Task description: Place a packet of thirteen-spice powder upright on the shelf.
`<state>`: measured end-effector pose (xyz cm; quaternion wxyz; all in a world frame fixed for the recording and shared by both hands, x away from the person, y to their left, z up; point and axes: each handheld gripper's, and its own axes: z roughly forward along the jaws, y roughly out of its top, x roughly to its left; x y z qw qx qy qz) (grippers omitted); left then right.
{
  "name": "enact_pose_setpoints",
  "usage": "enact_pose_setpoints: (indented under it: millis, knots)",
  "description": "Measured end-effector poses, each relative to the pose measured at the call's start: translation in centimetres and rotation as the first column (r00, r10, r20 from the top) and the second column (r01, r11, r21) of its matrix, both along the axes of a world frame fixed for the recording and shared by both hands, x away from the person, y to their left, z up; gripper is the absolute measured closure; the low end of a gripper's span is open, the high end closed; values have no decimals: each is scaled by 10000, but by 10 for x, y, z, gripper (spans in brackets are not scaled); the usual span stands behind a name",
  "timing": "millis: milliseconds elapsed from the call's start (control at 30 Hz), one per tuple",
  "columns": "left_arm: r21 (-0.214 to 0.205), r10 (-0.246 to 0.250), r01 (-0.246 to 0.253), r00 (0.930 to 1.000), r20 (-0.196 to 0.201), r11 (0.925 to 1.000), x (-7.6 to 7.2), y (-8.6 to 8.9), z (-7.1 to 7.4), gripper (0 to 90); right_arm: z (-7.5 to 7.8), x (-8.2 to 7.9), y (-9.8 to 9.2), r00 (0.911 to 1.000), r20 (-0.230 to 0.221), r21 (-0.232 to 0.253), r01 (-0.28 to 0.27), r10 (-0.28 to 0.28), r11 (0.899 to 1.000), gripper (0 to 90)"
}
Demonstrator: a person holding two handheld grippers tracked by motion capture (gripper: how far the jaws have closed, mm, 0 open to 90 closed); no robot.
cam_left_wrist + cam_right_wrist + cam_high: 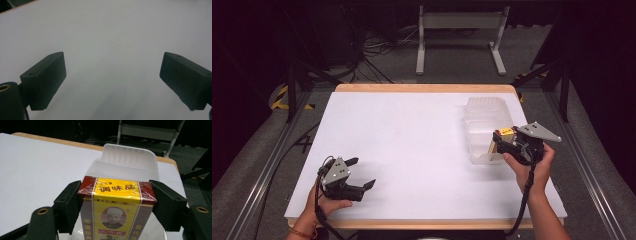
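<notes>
The table (412, 135) is rectangular, its top covered by a plain white sheet; a light wooden edge shows along the far side and the near side. One item rests directly on the white surface — a clear plastic container (484, 112), standing at the right side toward the far corner, its long axis running away from the person. The surface is flat and unmarked. Grey carpeted floor (452, 75) surrounds the table.

The high view looks down the white table (412, 150); each claw camera sits close, facing it.
</notes>
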<state>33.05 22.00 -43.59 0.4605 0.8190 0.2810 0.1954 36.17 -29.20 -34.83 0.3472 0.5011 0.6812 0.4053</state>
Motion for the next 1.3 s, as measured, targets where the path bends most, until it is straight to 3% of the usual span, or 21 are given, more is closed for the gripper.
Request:
enact_pose_setpoints:
  millis: [1300]
  knots:
    - [-221, 290, -286, 9994, 180, 9993, -1, 9, 5, 72, -19, 6, 9, 9984, -570, -442, -58, 33, 9990, 290]
